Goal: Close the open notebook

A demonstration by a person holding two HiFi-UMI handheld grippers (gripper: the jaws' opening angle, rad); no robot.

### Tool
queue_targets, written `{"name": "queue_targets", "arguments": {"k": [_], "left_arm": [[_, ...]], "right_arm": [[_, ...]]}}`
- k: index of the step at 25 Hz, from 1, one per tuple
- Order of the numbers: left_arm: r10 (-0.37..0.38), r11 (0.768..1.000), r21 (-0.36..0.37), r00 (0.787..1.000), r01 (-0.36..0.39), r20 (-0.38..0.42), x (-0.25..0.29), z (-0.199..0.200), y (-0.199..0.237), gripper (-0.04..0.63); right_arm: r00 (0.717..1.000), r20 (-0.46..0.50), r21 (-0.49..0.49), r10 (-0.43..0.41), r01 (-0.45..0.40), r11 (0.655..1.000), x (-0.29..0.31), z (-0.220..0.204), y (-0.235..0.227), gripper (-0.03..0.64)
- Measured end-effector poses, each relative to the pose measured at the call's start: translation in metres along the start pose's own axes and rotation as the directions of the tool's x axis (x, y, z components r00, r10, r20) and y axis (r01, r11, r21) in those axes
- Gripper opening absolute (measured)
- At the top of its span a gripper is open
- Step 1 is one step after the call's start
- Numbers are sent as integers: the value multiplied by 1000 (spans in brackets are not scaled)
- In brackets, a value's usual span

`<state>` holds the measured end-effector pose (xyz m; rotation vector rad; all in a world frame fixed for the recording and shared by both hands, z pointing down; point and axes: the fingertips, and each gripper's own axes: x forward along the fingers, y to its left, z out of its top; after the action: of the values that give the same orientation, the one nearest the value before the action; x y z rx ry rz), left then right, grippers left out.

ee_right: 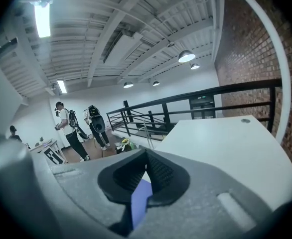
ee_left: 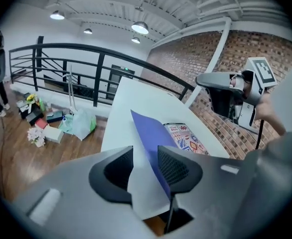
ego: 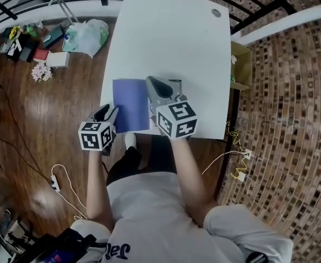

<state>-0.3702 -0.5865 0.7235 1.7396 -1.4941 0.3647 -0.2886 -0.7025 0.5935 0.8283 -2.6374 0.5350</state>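
So the notebook (ego: 131, 104) sits right at the near edge of the white table (ego: 171, 32), a bit left of the middle. It still looks open to me: a blue cover (ee_left: 148, 133) is on the left half, and a sticker-patterned part (ee_left: 186, 136) lies just beside it on the right.

The left gripper (ee_left: 145, 153) is down by the table's left edge with its jaws spread wide. The blue cover's edge and a bit of tabletop show in the gap, but the pads aren't pressing on anything. The right gripper (ee_right: 146, 156) hangs over the cover's right edge with its jaws fully together. A sliver of blue shows under them, though I can't tell if it's actually pinched.

What worries me:
- That cover is thin, so wide jaws coming in low could shove the whole notebook along instead of catching the cover.
- It's already at the near edge, so a shove that way could tip it off.
- The right gripper is parked over the fold line, so it could block the cover swinging over, or crease it.
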Motion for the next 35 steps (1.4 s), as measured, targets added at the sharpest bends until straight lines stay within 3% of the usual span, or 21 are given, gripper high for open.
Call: {"name": "queue_targets", "arguments": {"k": [9, 12, 18, 25, 29, 35], "left_arm": [[-16, 999, -51, 1000, 16, -10, 5, -3, -10, 112], [-3, 1000, -25, 1000, 2, -24, 1, 6, -17, 64], [-51, 998, 34, 998, 52, -29, -6, 36, -47, 51], [-155, 985, 76, 988, 156, -24, 12, 52, -95, 40], [-230, 968, 91, 972, 234, -49, 30, 50, -133, 48], [-363, 926, 73, 927, 370, -98, 52, 41, -194, 58]], "right_arm": [[1000, 14, 25, -21, 21, 999, -14, -5, -17, -8], [999, 23, 30, -30, 29, 999, -20, -3, -23, -8], [998, 43, 40, -38, 36, 999, -27, 3, -26, -8], [993, 74, 51, -87, 83, 995, -47, 6, -45, -8], [986, 83, 75, -142, 136, 988, -65, 4, -70, -8], [971, 94, 120, -219, 207, 971, -93, -2, -107, -8]]}}
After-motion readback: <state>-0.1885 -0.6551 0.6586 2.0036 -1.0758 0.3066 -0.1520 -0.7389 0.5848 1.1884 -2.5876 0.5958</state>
